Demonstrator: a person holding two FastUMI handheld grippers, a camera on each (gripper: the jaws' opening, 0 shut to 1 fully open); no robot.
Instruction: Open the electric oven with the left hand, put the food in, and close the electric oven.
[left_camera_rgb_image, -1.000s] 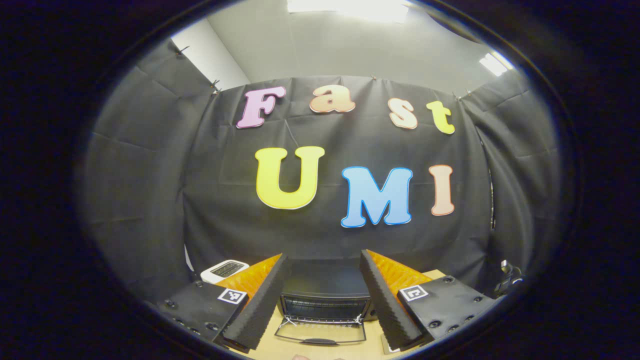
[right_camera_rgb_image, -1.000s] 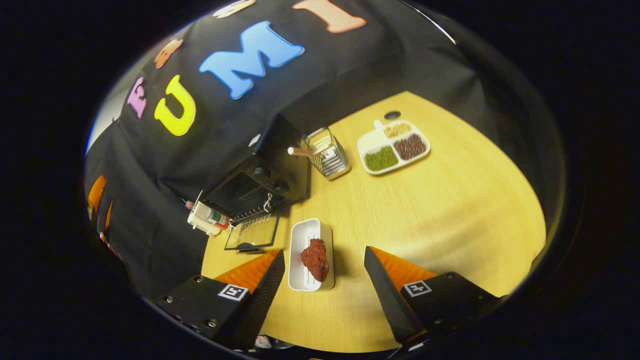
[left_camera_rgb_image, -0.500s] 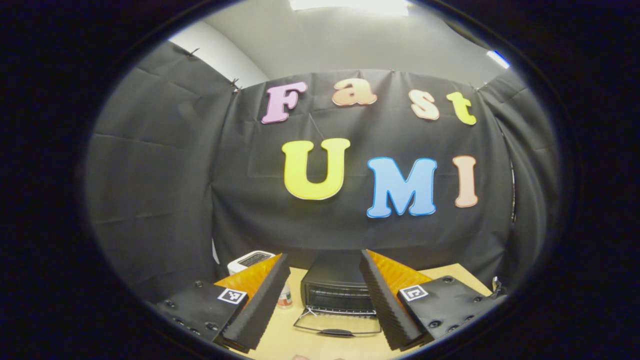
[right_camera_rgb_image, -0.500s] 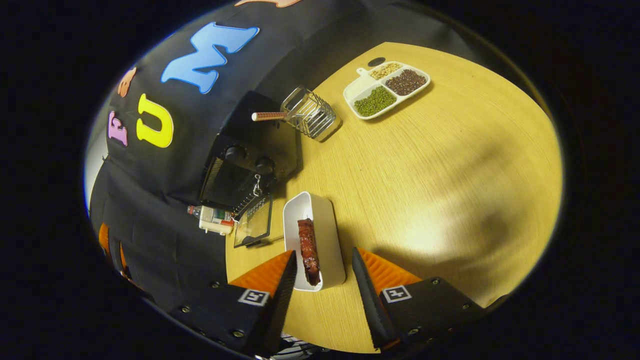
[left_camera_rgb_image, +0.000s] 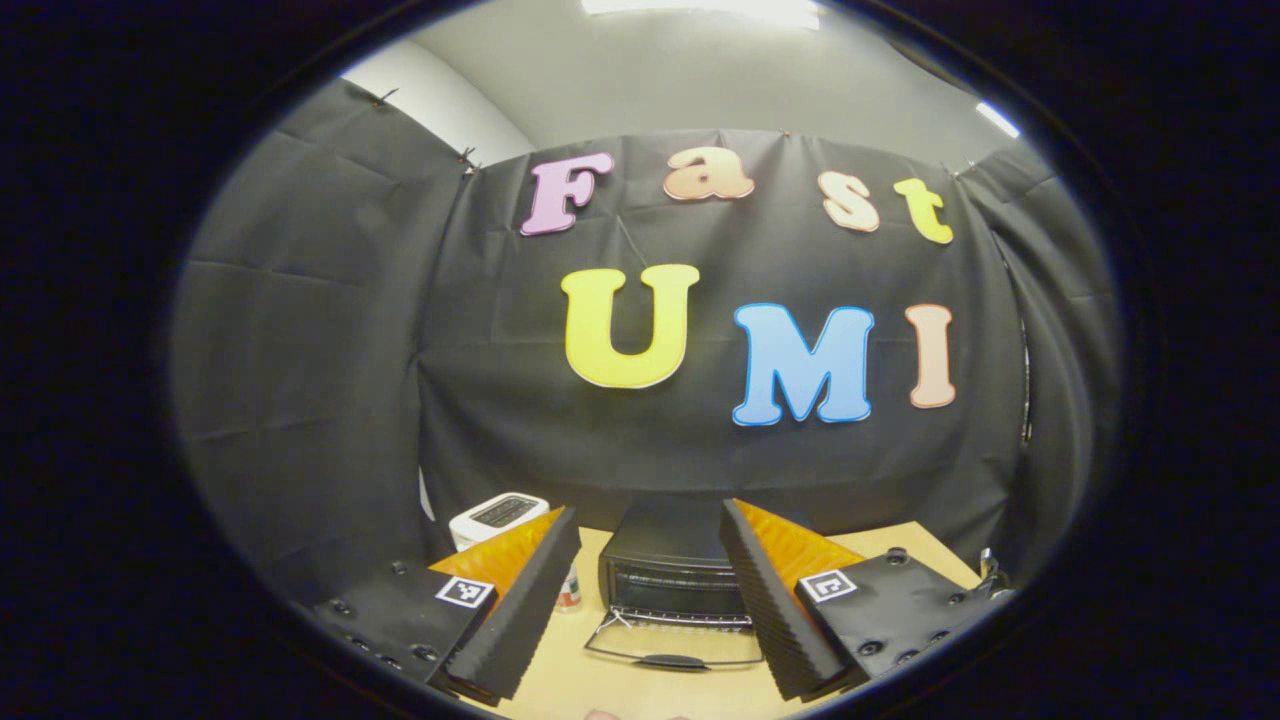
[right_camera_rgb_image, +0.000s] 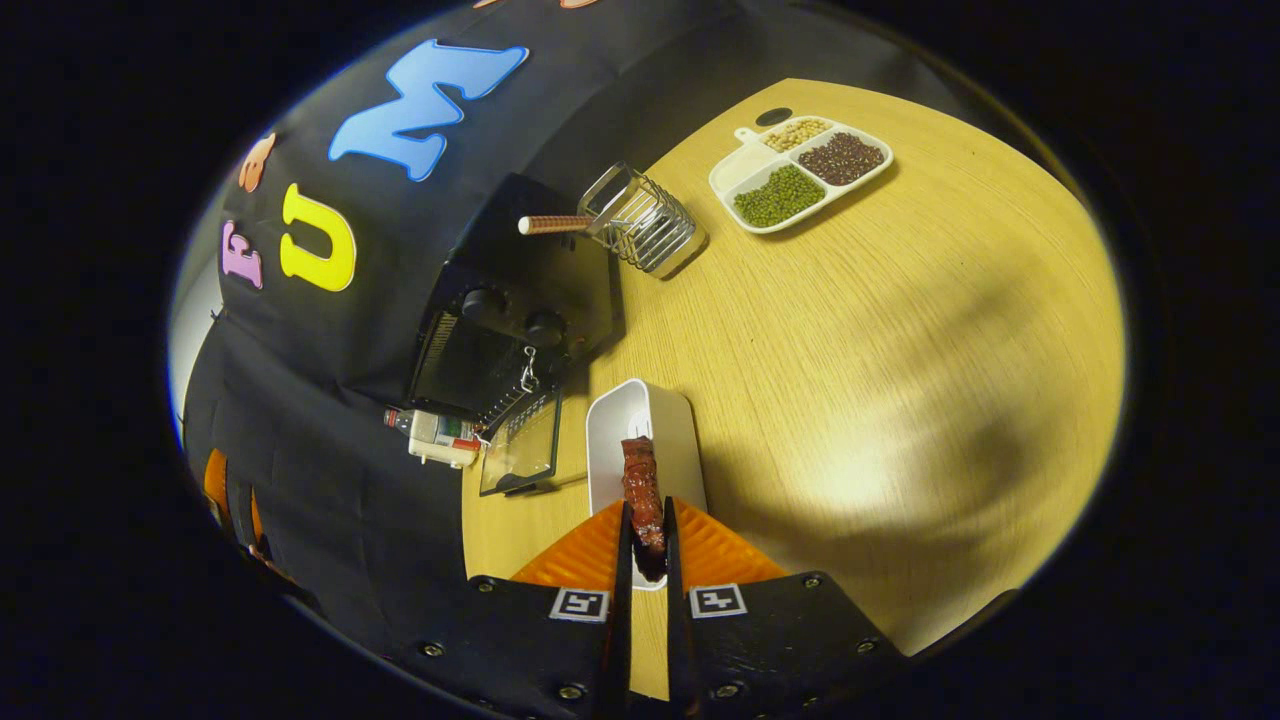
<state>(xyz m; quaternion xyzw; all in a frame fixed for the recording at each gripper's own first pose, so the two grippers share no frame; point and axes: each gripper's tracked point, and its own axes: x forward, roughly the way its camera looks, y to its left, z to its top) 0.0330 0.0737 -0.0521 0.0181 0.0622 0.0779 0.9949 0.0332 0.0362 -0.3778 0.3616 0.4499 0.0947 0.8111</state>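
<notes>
Dark-red food pinched btwn right hand-held gripper fingers, seemingly above white tray.

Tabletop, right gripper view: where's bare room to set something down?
Widest free patch: the table right of the white dish, below the bean tray. Crowded along the oven: wire basket beside it, open door and the dish in front. The right gripper is shut on the meat in the dish.
</notes>
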